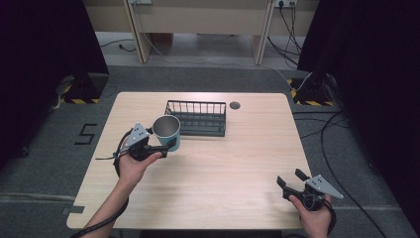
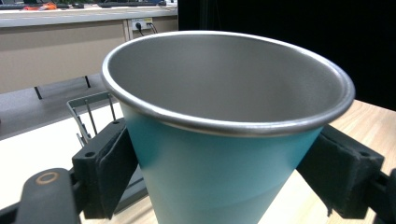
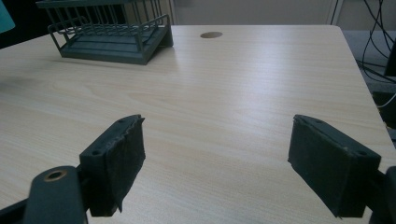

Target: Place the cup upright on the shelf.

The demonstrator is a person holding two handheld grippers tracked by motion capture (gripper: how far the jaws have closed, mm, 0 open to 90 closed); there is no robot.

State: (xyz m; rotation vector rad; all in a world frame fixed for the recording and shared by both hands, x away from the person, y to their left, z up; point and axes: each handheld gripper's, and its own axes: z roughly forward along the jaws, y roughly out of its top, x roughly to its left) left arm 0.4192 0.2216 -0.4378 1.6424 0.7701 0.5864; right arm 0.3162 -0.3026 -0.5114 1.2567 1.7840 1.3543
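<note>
A teal cup with a bare steel inside stands upright between the jaws of my left gripper, which is shut on its lower wall. In the left gripper view the cup takes up most of the picture, a black pad pressed to each side of it. The cup is left of centre on the table, just in front of the left end of a dark wire rack. Whether its base rests on the wood is hidden. My right gripper is open near the table's front right corner, with bare wood between its pads.
The wooden table has a round cable hole right of the rack. The rack's wire end shows behind the cup. Cables lie on the floor to the right. Desk legs and black curtains stand beyond the table.
</note>
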